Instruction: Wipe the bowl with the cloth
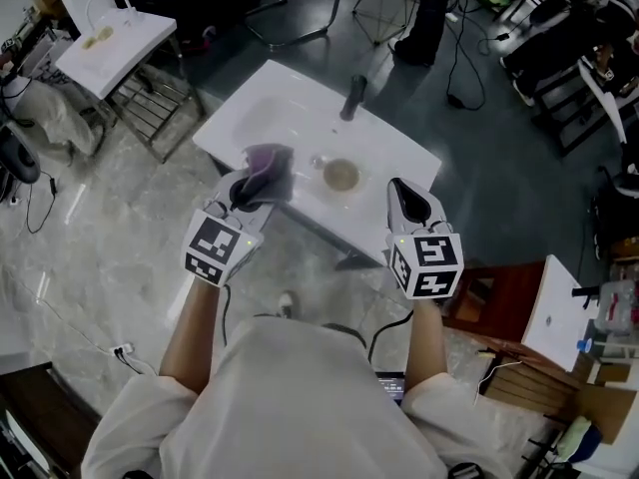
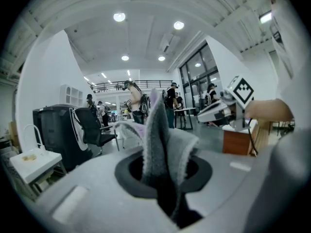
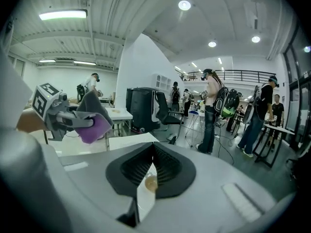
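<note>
In the head view a small glass bowl (image 1: pixel 340 176) with a brownish inside stands on the white table (image 1: pixel 399 148). My left gripper (image 1: pixel 252 188) is shut on a grey and purple cloth (image 1: pixel 266 161), held just left of the bowl over the table's near edge. The cloth (image 2: pixel 163 144) stands up between the jaws in the left gripper view. My right gripper (image 1: pixel 400 192) is shut and holds nothing, to the right of the bowl. In the right gripper view the bowl (image 3: pixel 151 182) shows through the narrow slit between the shut jaws, and the cloth (image 3: pixel 93 125) hangs at the left.
A dark upright object (image 1: pixel 352 98) stands at the table's far side. A second small white table (image 1: pixel 110 38) sits at the upper left, a brown wooden cabinet (image 1: pixel 499 302) at the right. Cables lie on the floor. Several people (image 3: pixel 212 108) stand beyond.
</note>
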A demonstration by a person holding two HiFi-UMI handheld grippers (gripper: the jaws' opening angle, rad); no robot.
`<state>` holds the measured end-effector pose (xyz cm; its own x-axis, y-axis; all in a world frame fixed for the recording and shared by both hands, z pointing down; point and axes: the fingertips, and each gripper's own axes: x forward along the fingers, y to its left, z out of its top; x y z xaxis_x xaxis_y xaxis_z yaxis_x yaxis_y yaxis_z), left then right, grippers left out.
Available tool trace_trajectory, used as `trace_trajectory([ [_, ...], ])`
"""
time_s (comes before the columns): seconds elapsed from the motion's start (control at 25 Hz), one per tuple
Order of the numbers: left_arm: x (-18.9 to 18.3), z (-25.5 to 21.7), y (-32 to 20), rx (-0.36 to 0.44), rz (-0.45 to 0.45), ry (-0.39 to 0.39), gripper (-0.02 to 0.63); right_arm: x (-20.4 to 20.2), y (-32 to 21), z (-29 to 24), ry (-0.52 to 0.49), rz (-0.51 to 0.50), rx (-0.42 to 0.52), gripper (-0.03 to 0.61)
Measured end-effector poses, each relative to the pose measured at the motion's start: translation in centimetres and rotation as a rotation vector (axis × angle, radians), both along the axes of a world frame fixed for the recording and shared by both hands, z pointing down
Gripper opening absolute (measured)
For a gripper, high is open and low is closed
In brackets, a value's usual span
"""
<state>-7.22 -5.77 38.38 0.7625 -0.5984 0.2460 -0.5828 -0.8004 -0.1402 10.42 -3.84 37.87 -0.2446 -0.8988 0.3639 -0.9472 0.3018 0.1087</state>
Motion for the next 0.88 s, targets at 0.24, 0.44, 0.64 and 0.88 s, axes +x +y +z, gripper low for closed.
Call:
trace_trajectory([
  [0.24,-1.3,1.8,-3.7,-0.048,-0.034,-0.002,0.06,-0.8,-3.9,2.6,0.045,-0.036,-0.079,0.014],
  [0.44,-1.5,3.8,-5.9,-0.08,-0.054,-0.01,0.06,-0.8,-7.0,5.4,0.095,-0.048,-0.13,0.017],
  [0.64,-1.6,6.5,-8.7,-0.139,-0.067,-0.04,0.06,-1.7,-10.4,9.9,0.113,-0.121,-0.245,0.066],
  [0.88,-1.0,9.1,-11.8,-0.192,-0.102,-0.066,0.06,-2.2,-14.5,15.2,0.159,-0.208,-0.346,0.066],
])
